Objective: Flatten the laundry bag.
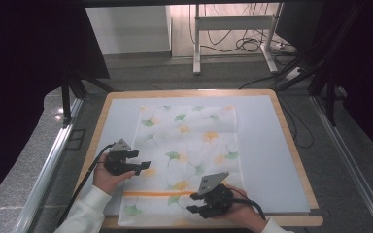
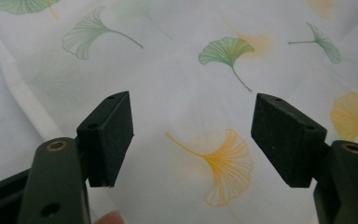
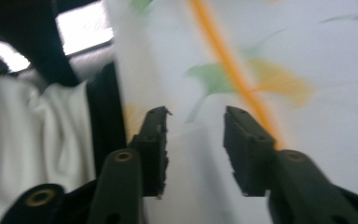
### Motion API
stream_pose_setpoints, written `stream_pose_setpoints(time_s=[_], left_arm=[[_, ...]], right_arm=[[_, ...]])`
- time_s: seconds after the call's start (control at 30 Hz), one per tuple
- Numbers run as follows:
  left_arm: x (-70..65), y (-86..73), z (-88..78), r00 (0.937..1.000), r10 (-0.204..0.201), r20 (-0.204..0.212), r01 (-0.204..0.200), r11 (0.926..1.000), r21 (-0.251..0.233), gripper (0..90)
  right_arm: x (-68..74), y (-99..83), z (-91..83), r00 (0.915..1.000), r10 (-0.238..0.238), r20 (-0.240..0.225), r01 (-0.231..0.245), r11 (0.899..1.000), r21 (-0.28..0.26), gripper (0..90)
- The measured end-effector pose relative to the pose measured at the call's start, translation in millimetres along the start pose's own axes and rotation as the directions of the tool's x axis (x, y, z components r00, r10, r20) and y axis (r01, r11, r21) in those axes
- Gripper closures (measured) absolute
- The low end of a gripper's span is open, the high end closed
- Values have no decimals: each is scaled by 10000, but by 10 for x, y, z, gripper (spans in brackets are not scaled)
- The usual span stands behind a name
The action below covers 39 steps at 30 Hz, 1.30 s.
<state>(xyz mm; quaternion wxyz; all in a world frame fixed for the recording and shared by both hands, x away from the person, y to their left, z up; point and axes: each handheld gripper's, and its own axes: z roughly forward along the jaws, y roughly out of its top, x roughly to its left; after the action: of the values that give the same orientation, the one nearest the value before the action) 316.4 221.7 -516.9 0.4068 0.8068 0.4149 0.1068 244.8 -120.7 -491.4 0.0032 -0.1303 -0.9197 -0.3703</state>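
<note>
Two hand-held grippers work over one patterned cloth on a table: the left gripper point(image 1: 143, 160) hovers at the cloth's left edge, jaws spread wide with nothing between them, while the right gripper point(image 1: 193, 210) sits low at the near edge, its jaws parted and nothing pinched between the pads. In the left gripper view, the black pads point(image 2: 113, 135) stand far apart above the fabric point(image 2: 186, 88), framing a single yellow ginkgo leaf point(image 2: 226, 165); a fingertip peeks in at the bottom edge. The cloth point(image 1: 189, 145), a thin white rectangle printed with scattered green and yellow-orange ginkgo leaves, lies flat and lengthwise down the middle of the pale table mat point(image 1: 267, 145), its near end reaching the front edge of the wooden-rimmed table point(image 1: 291, 145). One orange stripe point(image 1: 158, 193) crosses it near that end. The far end shows a folded band. In the blurred right gripper view, the jaws point along the stripe point(image 3: 228, 60), with a white sleeve point(image 3: 32, 154) at the left. Two hands, both in white sleeves, enter from the bottom of the high view.
</note>
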Motion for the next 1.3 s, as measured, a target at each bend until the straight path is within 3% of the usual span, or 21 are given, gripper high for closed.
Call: stream_pose_setpoints(time_s=[0.1,0.23,0.33,0.47,0.6,0.63,0.83,0.87,0.97,1.13,1.23,1.3], left_arm=[[74,28,20,9995,-190,-235,188,9998,-87,297],[180,70,70,9976,-405,-560,402,9992,-64,294],[187,68,108,9978,-395,-541,398,9992,55,295],[171,56,134,9974,-268,-662,284,9993,227,296],[186,56,91,9954,-164,-945,188,9995,247,294],[190,53,75,9944,-110,-1054,139,9995,272,293],[237,-8,15,9925,-325,-1177,357,9990,254,291],[243,-15,14,9923,-364,-1183,396,9989,247,291],[232,-19,25,9930,-430,-1101,459,9987,235,293],[98,30,45,9975,-144,-691,161,9996,238,312],[-15,78,66,9993,67,-378,-59,9998,202,314],[-57,93,73,9994,186,-301,-180,9996,206,310]], right_arm=[[-198,18,-182,9969,444,654,-411,9979,-504,501],[-533,-28,-311,9792,1177,1651,-1085,9921,-635,455],[-760,-104,-348,9571,1583,2427,-1522,9874,-438,417],[-995,-228,-403,9121,2289,3402,-2310,9723,-349,389],[-1179,-338,-499,8778,2854,3847,-2908,9557,-456,370],[-1202,-358,-515,8728,2947,3890,-3005,9526,-474,366],[-1263,-479,-561,8525,3308,4047,-3511,9360,-254,342],[-1268,-499,-562,8454,3401,4119,-3643,9310,-211,342],[-1306,-531,-545,8414,3448,4162,-3732,9276,-139,342],[-1325,-543,-531,8409,3414,4198,-3736,9276,-61,354],[-1300,-562,-592,8405,3496,4140,-3708,9282,-309,430],[-1272,-573,-629,8448,3535,4017,-3690,9285,-411,476]])
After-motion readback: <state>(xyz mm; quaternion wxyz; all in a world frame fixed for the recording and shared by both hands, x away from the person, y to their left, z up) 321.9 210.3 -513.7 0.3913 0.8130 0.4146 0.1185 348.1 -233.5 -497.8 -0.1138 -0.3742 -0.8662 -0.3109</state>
